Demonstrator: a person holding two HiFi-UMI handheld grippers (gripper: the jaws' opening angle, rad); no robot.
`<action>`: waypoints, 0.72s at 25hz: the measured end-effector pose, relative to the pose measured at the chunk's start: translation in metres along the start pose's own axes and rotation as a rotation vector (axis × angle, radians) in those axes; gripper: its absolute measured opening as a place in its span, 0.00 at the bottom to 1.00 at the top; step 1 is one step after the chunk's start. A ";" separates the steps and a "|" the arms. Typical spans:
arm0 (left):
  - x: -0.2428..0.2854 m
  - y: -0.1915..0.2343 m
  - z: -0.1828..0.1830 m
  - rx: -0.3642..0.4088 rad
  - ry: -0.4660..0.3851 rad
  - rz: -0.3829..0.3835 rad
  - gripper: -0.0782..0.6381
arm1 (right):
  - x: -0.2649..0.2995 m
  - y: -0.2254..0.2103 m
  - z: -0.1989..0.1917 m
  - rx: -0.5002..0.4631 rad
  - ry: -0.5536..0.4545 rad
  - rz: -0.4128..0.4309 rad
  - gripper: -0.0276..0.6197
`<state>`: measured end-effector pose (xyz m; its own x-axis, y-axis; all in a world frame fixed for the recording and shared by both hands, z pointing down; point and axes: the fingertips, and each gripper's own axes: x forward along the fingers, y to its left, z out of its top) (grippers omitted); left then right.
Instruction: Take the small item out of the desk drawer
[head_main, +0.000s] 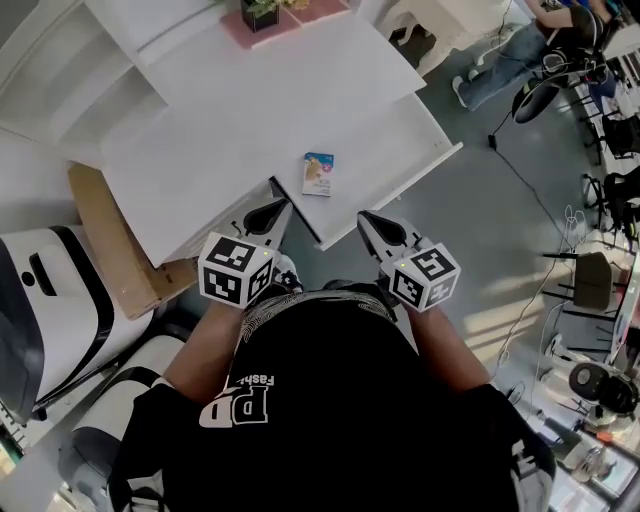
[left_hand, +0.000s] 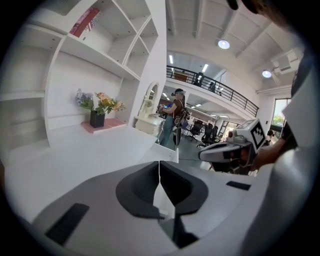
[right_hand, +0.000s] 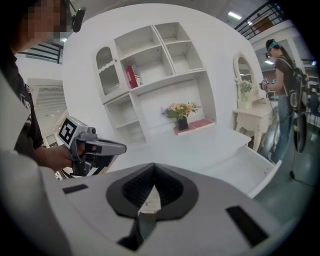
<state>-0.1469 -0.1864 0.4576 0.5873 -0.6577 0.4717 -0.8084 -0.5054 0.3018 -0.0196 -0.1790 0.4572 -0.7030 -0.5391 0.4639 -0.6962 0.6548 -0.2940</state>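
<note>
Head view downward, gripper views facing desk (head_main: 250, 110)

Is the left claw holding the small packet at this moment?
No, the left claw is shut on nothing, and the small packet lies in the open drawer.

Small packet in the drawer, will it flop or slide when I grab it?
The packet lies flat and looks thin, so it is probably light and somewhat bendy. On the smooth drawer floor it may slide if nudged; rolling seems unlikely.
</note>
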 end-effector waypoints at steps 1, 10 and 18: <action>0.002 0.003 0.001 0.007 0.008 -0.005 0.13 | 0.004 -0.001 0.002 0.004 -0.003 -0.006 0.06; 0.024 0.005 0.004 0.027 0.045 -0.048 0.13 | 0.020 -0.016 0.017 0.013 -0.007 -0.016 0.06; 0.063 0.010 -0.003 0.038 0.098 0.030 0.13 | 0.029 -0.049 0.021 -0.011 0.034 0.055 0.06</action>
<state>-0.1175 -0.2314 0.4927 0.5548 -0.6162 0.5590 -0.8223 -0.5083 0.2559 -0.0093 -0.2378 0.4672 -0.7346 -0.4842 0.4753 -0.6550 0.6887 -0.3107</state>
